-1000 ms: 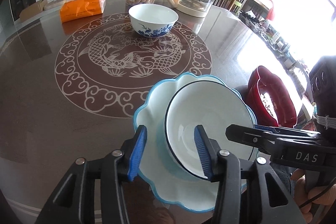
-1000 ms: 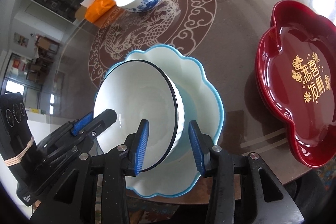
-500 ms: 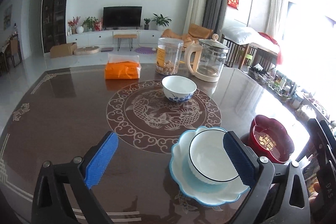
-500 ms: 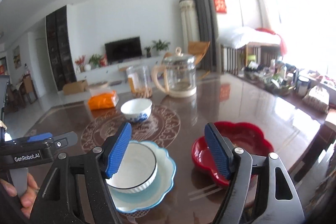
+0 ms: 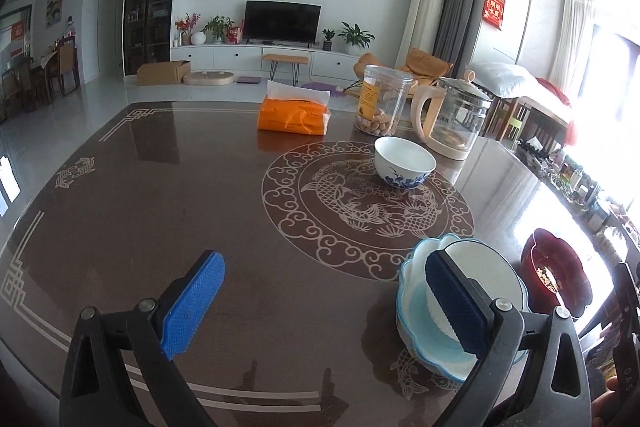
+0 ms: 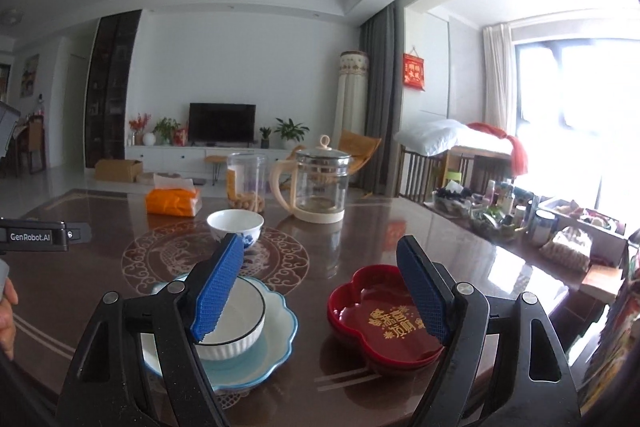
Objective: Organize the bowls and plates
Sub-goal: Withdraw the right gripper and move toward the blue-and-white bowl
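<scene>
A white bowl with a black rim point(image 6: 240, 323) rests inside a blue scalloped plate point(image 6: 280, 323) near the table's front edge. The left wrist view shows the same bowl point(image 5: 492, 267) and plate point(image 5: 420, 335) at lower right. To their right lies a red flower-shaped dish with gold writing point(image 6: 380, 319) point(image 5: 556, 275). A blue-and-white bowl point(image 5: 404, 163) point(image 6: 236, 223) stands on the table's round fish pattern. My left gripper point(image 5: 324, 267) is open and empty, back from the plate. My right gripper point(image 6: 318, 247) is open and empty, above the gap between plate and red dish.
At the back of the brown table point(image 5: 160, 207) stand an orange tissue pack point(image 5: 294, 119), a clear plastic jar point(image 5: 382, 103) and a glass kettle point(image 5: 454, 123). A low sideboard crowded with small items point(image 6: 520, 215) runs along the table's right side.
Both grippers let go of the white bowl's rim, opened wide and drew back and upward. The bowl, tilted before, now sits level in the blue plate.
</scene>
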{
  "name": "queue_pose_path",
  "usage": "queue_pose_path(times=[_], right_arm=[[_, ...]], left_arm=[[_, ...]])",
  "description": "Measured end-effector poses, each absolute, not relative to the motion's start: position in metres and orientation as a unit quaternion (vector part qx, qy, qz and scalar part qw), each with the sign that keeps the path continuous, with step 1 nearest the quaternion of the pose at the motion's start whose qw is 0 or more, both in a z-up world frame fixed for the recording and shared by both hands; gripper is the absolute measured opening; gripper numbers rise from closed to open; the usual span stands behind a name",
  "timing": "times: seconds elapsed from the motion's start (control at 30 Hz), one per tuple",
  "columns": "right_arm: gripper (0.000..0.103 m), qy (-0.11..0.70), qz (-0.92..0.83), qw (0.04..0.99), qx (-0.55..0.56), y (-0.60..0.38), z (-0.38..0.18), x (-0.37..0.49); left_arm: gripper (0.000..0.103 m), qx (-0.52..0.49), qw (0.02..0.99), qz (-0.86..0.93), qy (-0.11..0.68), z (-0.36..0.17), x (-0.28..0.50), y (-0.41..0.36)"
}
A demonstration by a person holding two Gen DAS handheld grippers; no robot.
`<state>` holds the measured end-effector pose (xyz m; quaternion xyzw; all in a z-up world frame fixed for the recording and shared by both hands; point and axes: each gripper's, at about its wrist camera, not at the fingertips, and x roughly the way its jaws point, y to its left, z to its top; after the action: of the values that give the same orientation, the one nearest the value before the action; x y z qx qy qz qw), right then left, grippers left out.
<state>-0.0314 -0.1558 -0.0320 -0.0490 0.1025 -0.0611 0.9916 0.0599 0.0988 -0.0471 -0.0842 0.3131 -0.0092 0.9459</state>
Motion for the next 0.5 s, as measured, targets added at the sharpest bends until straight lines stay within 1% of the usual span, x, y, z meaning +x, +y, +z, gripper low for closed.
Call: queue_pose_path(times=[0.17, 0.23, 0.33, 0.5], right_arm=[[0.082, 0.086, -0.064, 0.992, -0.07, -0.146, -0.033, -0.039], [0.085, 0.099, -0.066, 0.99, -0.08, -0.142, -0.036, -0.034], [0.085, 0.129, -0.076, 0.986, -0.077, -0.145, -0.04, -0.023], [0.085, 0.074, -0.07, 0.992, -0.076, -0.144, -0.034, -0.044]], left_arm=[[0.1, -0.076, 0.947, -0.002, 0.311, -0.052, 0.059, 0.101], [0.1, -0.076, 0.946, -0.002, 0.315, -0.056, 0.062, 0.102], [0.1, -0.078, 0.945, -0.003, 0.318, -0.063, 0.065, 0.106], [0.1, -0.079, 0.941, 0.002, 0.328, -0.071, 0.074, 0.115]])
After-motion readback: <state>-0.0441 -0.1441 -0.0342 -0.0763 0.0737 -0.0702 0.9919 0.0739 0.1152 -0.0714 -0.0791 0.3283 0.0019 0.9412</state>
